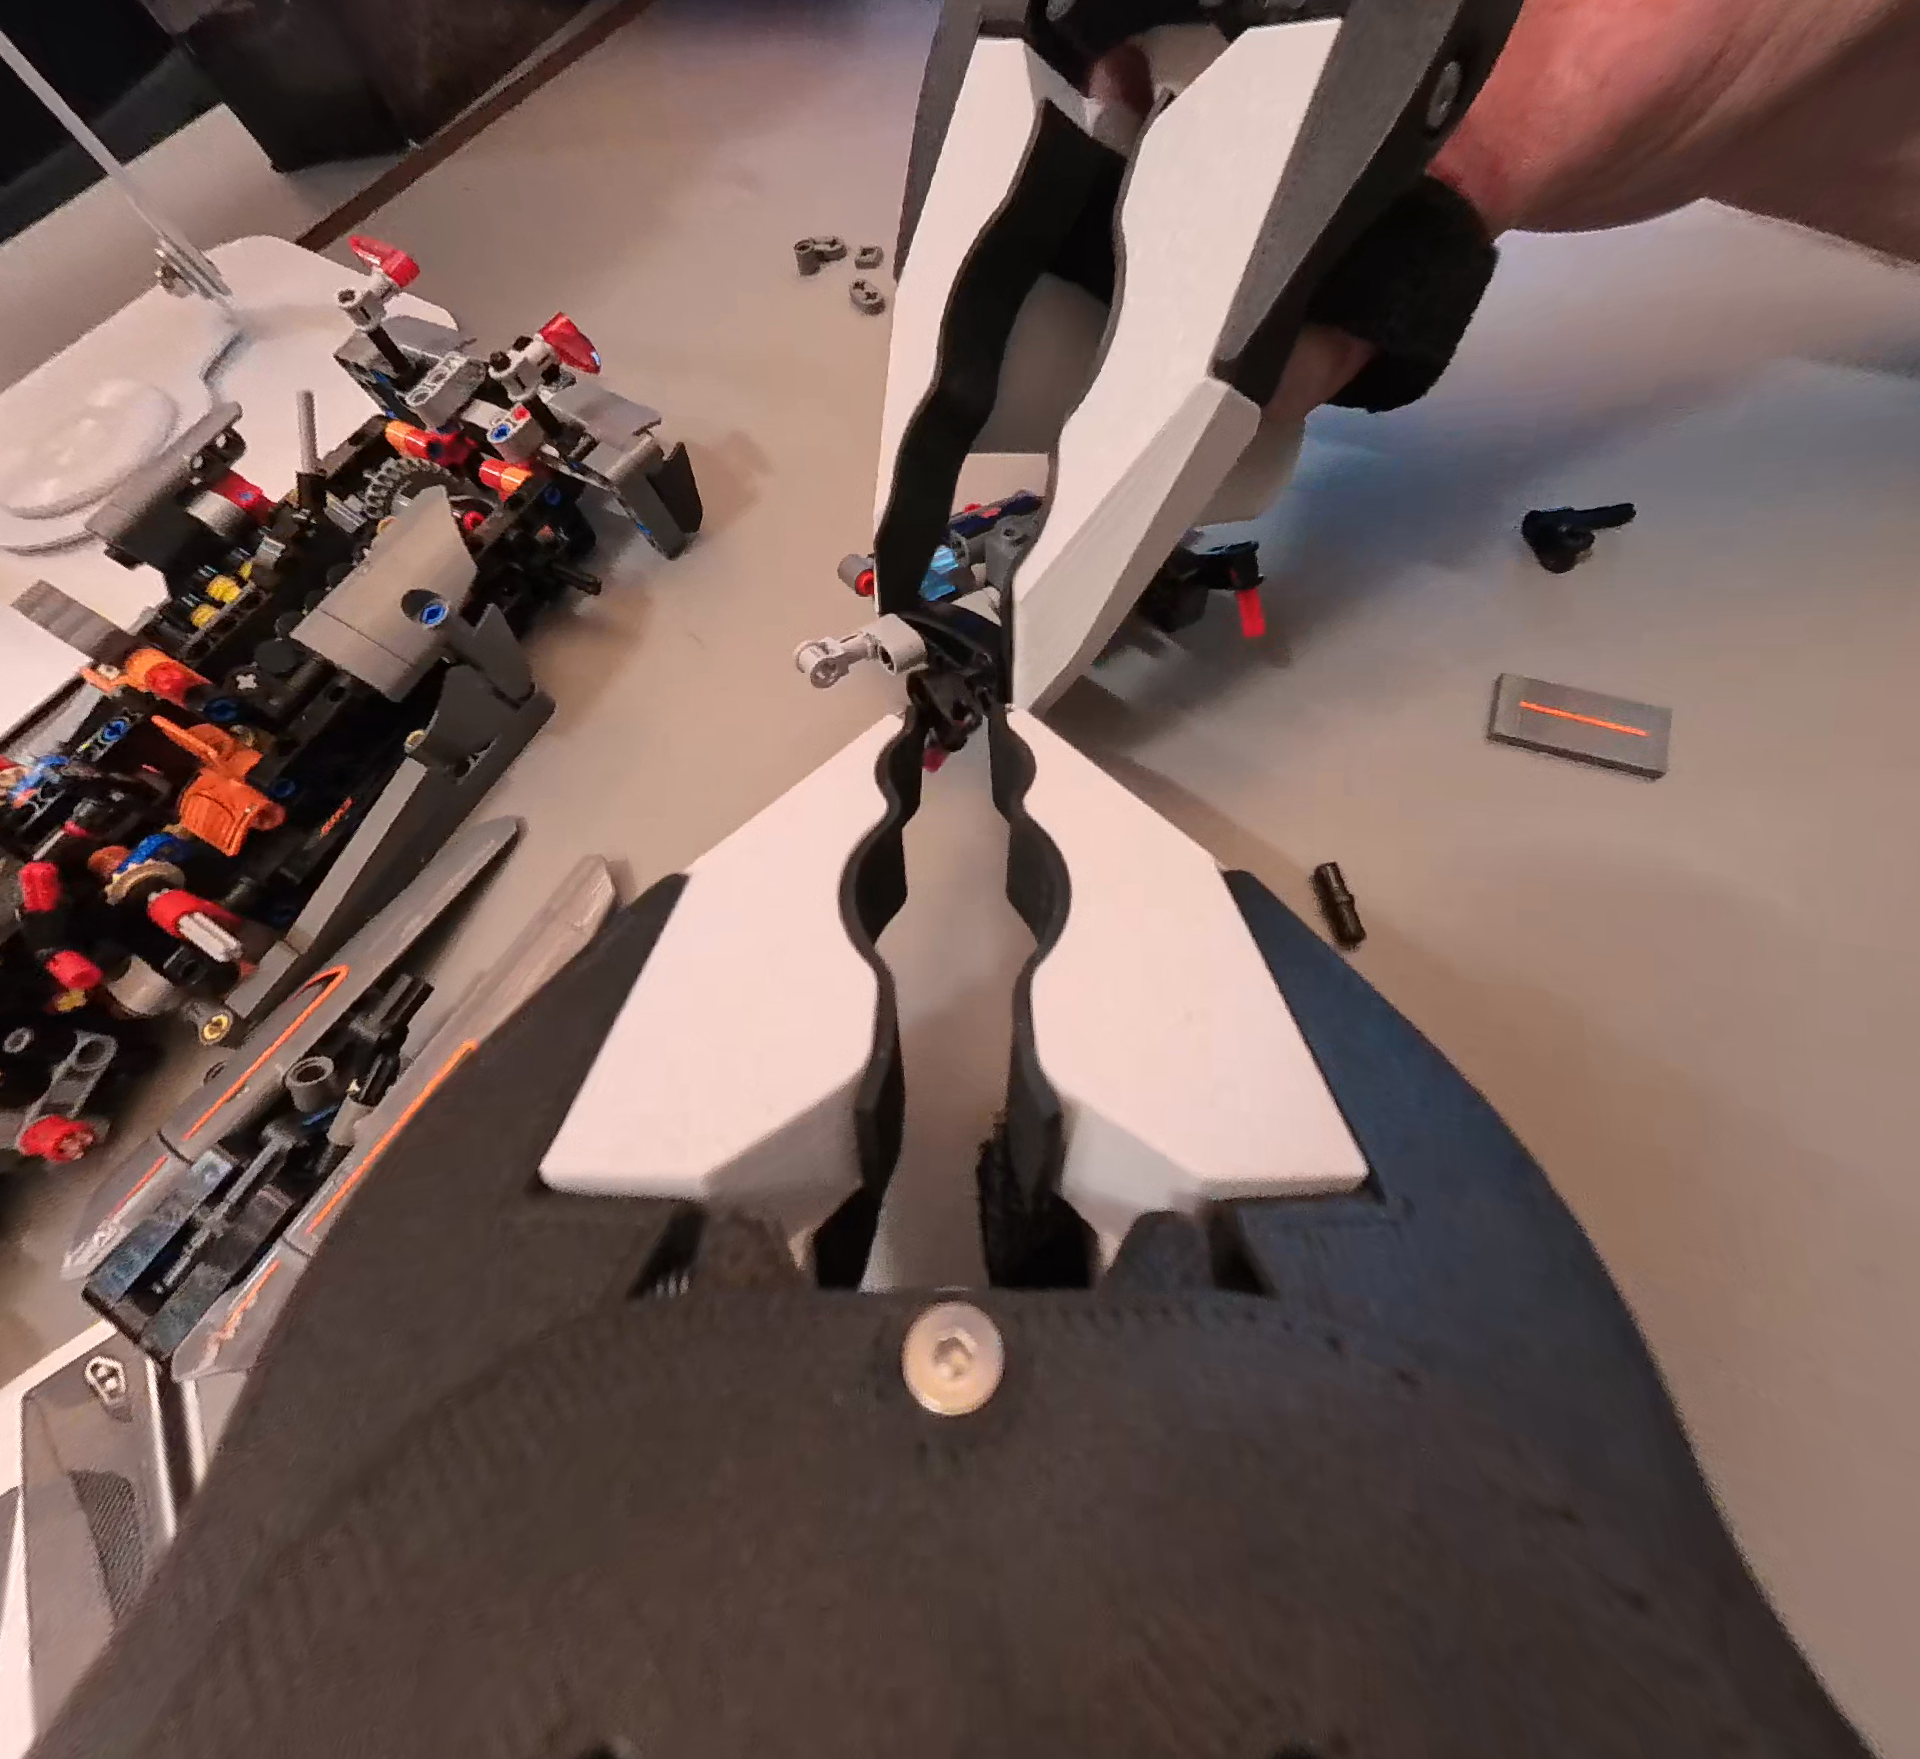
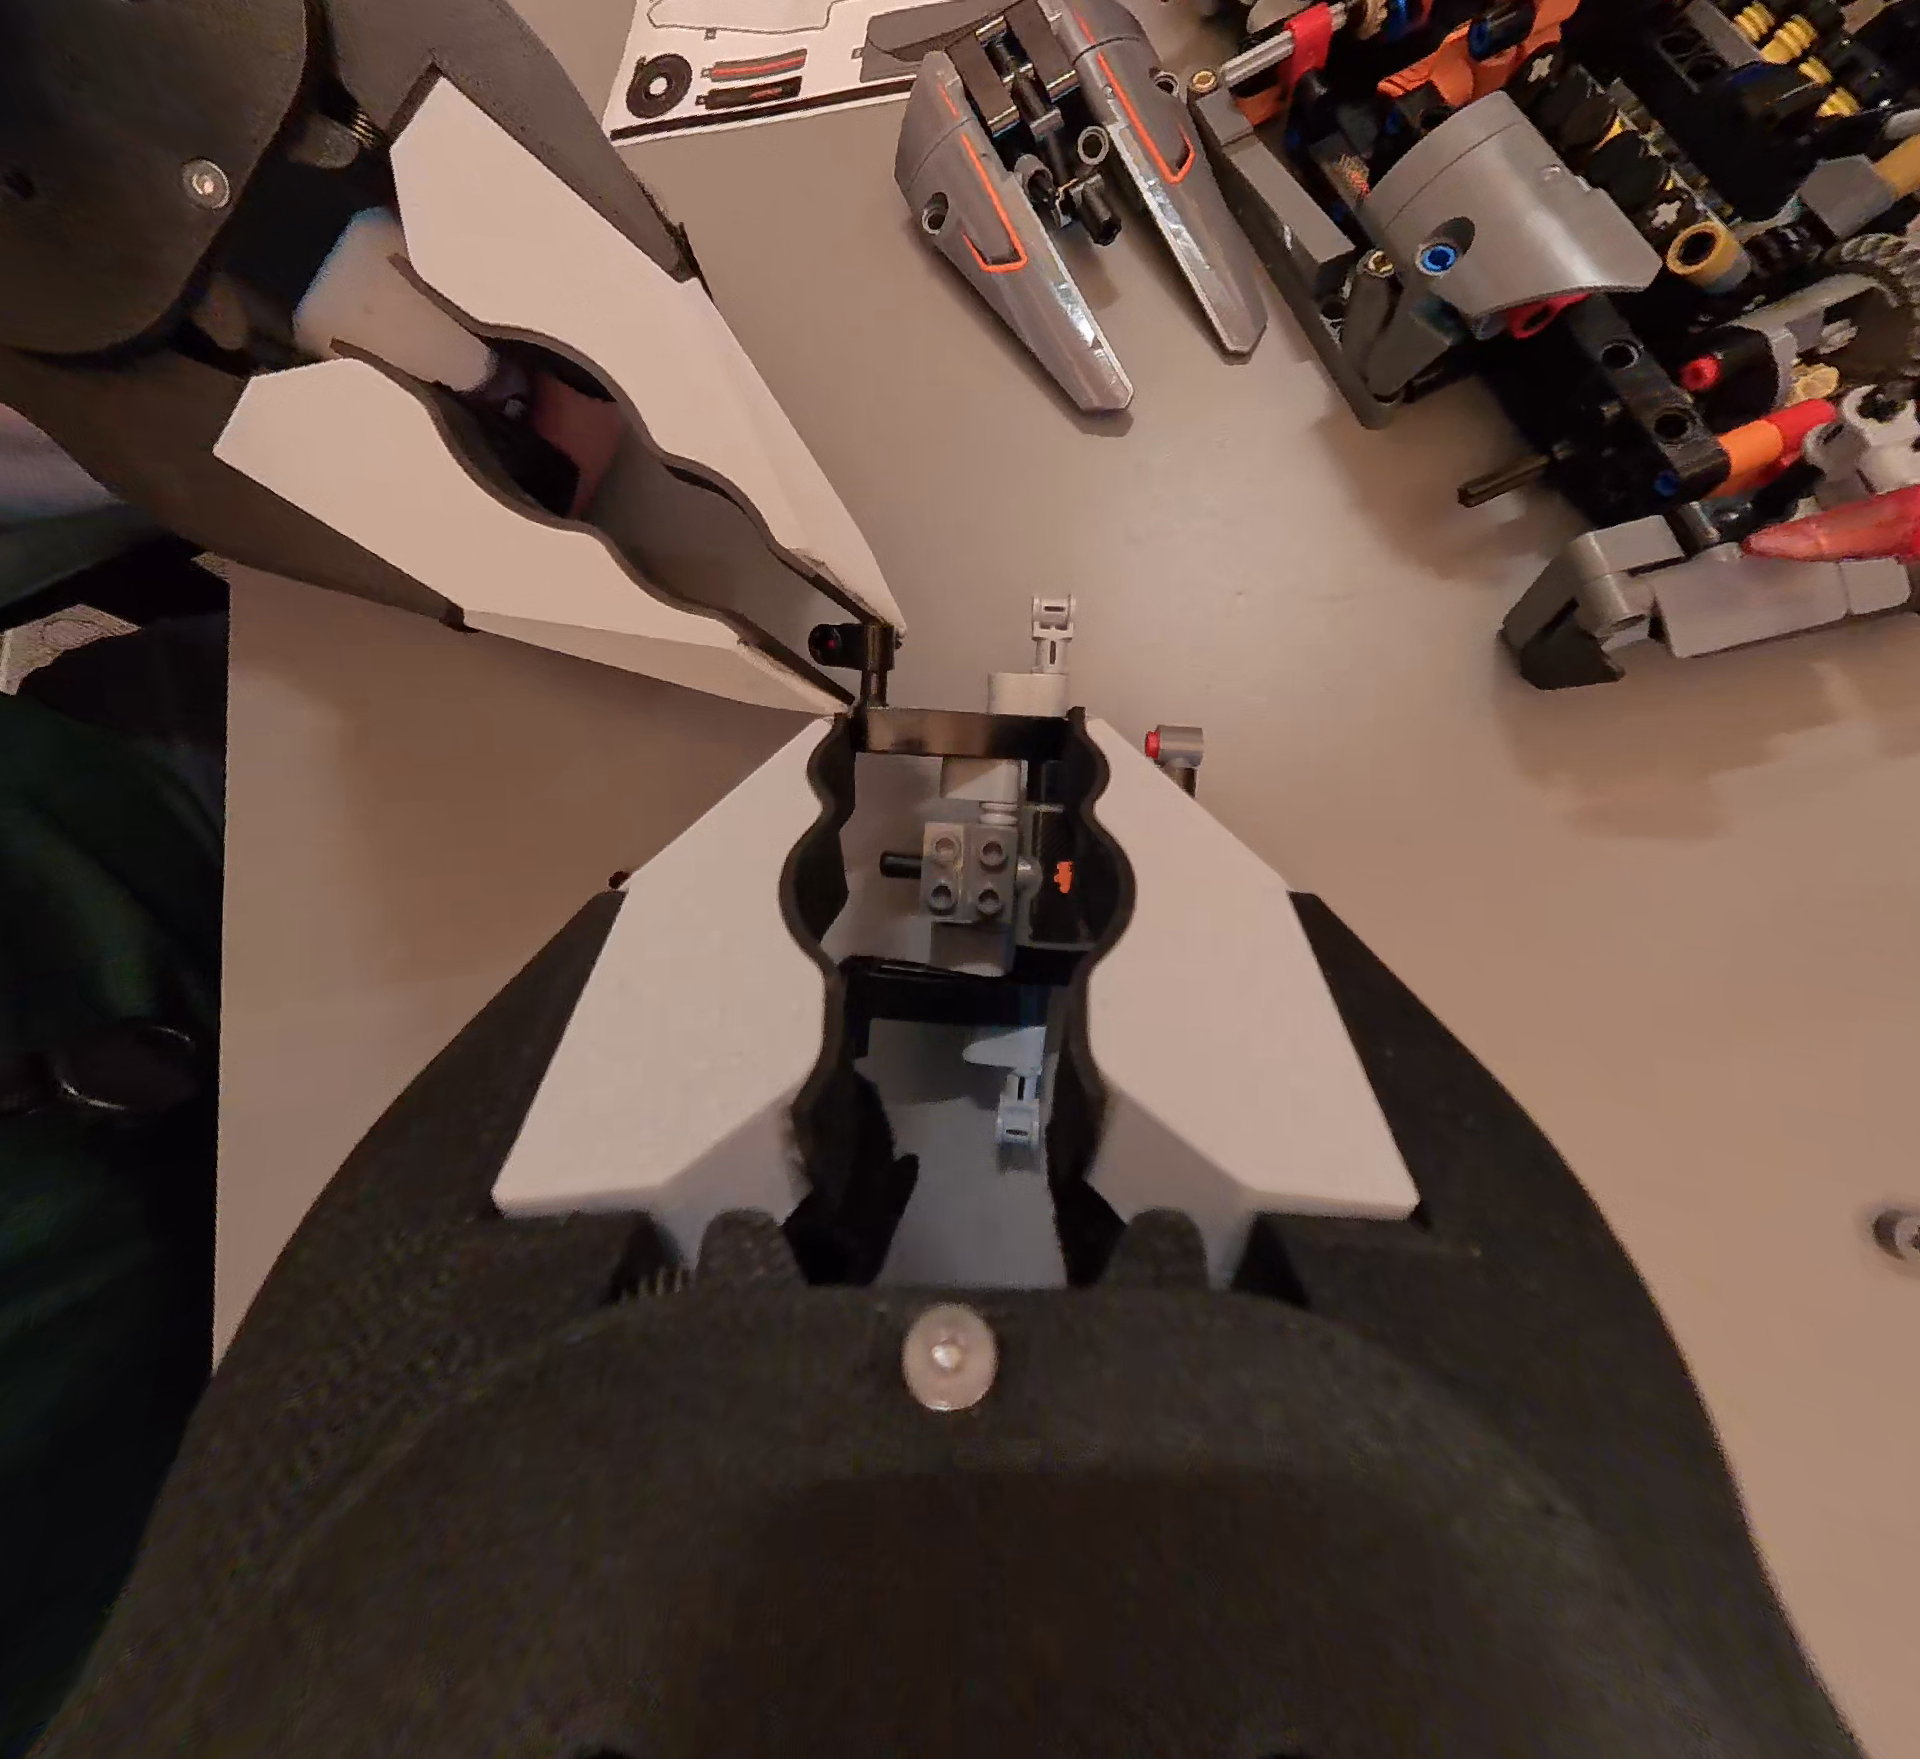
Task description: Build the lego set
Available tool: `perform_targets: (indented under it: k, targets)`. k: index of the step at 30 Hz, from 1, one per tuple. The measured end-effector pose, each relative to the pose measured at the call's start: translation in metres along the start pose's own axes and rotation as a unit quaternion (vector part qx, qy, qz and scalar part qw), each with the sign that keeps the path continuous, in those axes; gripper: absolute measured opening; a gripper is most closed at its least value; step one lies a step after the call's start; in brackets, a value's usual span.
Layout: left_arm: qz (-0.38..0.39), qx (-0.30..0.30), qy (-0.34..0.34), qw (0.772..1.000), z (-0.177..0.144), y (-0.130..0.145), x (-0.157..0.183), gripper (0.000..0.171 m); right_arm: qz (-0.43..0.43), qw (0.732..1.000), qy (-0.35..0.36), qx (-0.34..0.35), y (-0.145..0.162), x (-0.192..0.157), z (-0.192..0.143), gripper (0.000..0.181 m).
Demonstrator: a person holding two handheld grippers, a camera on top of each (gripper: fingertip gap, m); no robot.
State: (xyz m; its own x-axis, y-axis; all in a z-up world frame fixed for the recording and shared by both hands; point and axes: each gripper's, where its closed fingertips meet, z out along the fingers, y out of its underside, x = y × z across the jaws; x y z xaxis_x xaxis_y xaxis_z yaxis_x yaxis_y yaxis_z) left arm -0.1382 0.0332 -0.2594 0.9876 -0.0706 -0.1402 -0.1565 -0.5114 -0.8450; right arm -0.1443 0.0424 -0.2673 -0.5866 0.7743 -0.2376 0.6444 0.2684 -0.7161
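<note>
Lego sub-assembly (image 2: 977,878), light, rigid but pull-apart, we find clamped across its black frame by our right gripper (image 2: 961,722), left gripper (image 1: 951,722) pinching its black connector.

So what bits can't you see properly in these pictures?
- Left wrist view: the small sub-assembly is mostly hidden behind the right hand-held gripper; how the parts join cannot be told.
- Left wrist view: the big lego model is cut off by the left edge.
- Right wrist view: the red pointed piece is blurred and cut off by the right edge.
</note>
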Motion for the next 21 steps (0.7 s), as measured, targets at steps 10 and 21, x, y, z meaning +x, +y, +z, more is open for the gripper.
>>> perform_targets:
  k: [10, 21]
  targets:
    - [0.016, -0.014, -0.018, 1.000, 0.0037, 0.0036, -0.0023, 0.008, 0.008, 1.000, -0.004, 0.021, -0.0018, 0.0010, -0.0009, 0.038]
    - [0.009, -0.033, -0.009, 0.999, 0.0066, 0.0047, -0.0003, 0.007, -0.005, 1.000, 0.001, 0.023, -0.0009, 0.0016, -0.0016, 0.038]
